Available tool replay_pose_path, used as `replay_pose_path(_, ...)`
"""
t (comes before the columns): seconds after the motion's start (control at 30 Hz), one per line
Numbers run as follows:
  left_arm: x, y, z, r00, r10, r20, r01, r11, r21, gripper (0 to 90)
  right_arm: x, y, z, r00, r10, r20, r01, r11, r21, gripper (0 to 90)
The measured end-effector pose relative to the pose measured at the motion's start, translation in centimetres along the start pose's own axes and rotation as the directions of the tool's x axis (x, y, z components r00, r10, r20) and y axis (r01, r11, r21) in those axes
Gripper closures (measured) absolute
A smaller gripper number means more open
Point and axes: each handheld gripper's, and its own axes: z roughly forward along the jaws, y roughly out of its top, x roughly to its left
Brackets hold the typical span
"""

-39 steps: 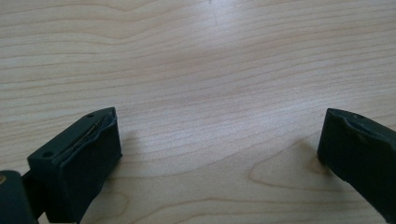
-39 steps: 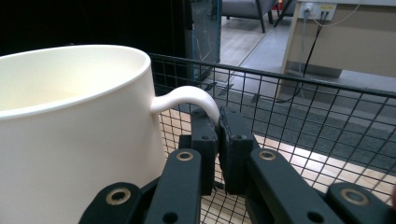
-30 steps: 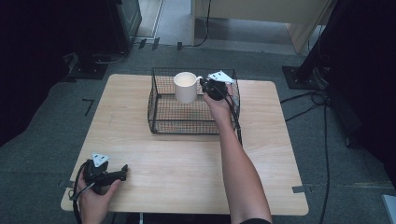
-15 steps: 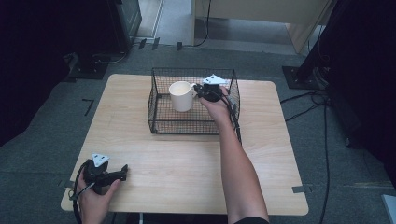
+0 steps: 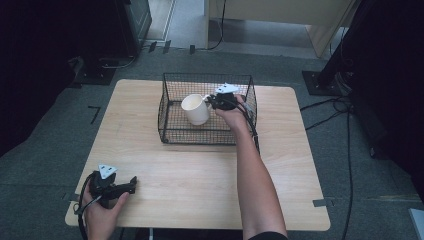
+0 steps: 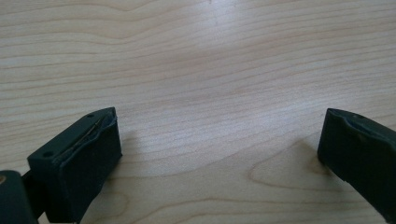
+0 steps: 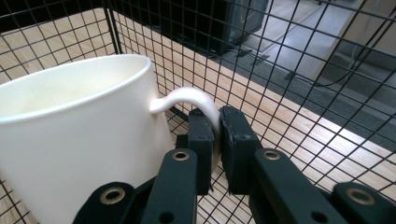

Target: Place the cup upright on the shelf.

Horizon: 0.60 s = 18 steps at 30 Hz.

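Mug [image 5: 195, 108], cream, tilted inside wire basket [image 5: 170, 131] near far edge of table [image 5: 200, 175], toward the basket's middle. Handle [image 7: 191, 99] clamped between right tongs [image 7: 218, 135], pads pressed on both sides of it. Whether the mug's base touches the basket floor: cannot tell. Left tongs [image 5: 131, 181] resting at near left corner of table, jaws wide apart over bare wood, holding nothing.

No text, label, brand, number or sign can be read on anything in these views.
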Motion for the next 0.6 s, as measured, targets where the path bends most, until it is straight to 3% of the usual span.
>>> replay_pose_path(0.13, 0.01, 0.00, 0.00, 1.0000, 0.001, -0.001, -0.001, 1.0000, 0.000, 0.0, -0.20, -0.13, 0.05, 0.9998, 0.018, 0.009, -0.018, 1.000, 0.005, 83.4)
replay_pose_path(0.33, 0.00, 0.00, -0.01, 1.0000, 0.001, 0.000, -0.001, 1.0000, 0.001, 0.0, -0.29, -0.35, 0.17, 0.9988, -0.015, 0.046, 0.013, 0.999, 0.037, 83.0)
replay_pose_path(0.4, 0.00, 0.00, 0.00, 1.0000, 0.000, 0.000, 0.000, 1.0000, 0.000, 0.0, -0.41, -0.46, 0.24, 0.9968, -0.015, 0.079, 0.010, 0.998, 0.067, 77.6)
replay_pose_path(0.5, 0.00, 0.00, 0.00, 1.0000, 0.000, 0.000, 0.000, 1.0000, 0.000, 0.0, -0.45, -0.46, 0.22, 0.9975, 0.009, 0.069, -0.013, 0.998, 0.056, 73.7)
replay_pose_path(0.6, 0.01, 0.00, -0.01, 1.0000, 0.002, -0.001, -0.002, 1.0000, 0.001, 0.0, -0.29, -0.47, 0.32, 0.9961, 0.007, 0.089, -0.014, 0.997, 0.081, 63.9)
